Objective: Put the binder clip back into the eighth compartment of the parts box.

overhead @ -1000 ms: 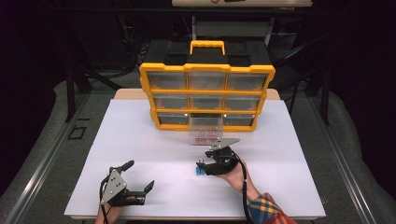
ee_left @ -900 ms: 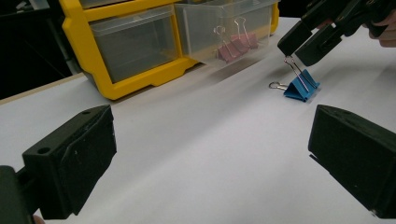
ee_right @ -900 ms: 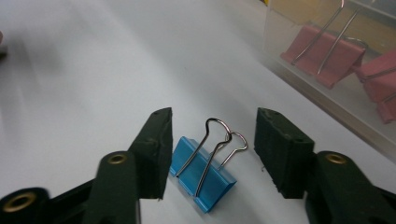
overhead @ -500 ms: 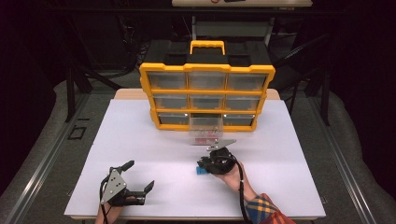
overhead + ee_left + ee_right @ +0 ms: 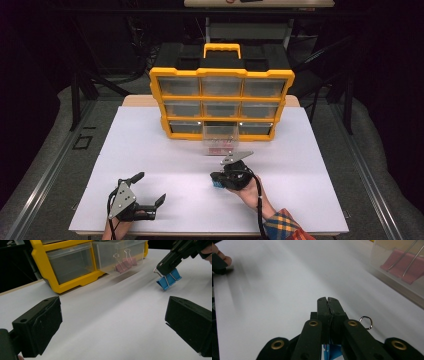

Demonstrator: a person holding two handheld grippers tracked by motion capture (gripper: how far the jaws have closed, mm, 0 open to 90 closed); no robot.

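Observation:
A blue binder clip (image 5: 218, 184) lies on the white table sheet (image 5: 150, 145) in front of me, also seen as the blue clip (image 5: 168, 280) in the left gripper view. My right gripper (image 5: 218, 178) has just been closing and now stands shut on the clip's wire handles; its jaws (image 5: 328, 300) meet, with the blue clip (image 5: 332, 350) under them. My left gripper (image 5: 150, 187) rests open near the front left edge, with nothing between its jaws (image 5: 112, 322). From the left gripper view, the right gripper (image 5: 162, 267) shows at upper right.
A yellow drawer organizer (image 5: 220, 100) stands at the back of the table. Its bottom middle clear drawer (image 5: 220, 135) is pulled out and holds pink binder clips (image 5: 126, 263), seen as pink clips (image 5: 404, 268) just right of my right gripper.
The right gripper's jaws have closed onto the blue clip while the hand barely shifted. The left gripper has stayed where it was.

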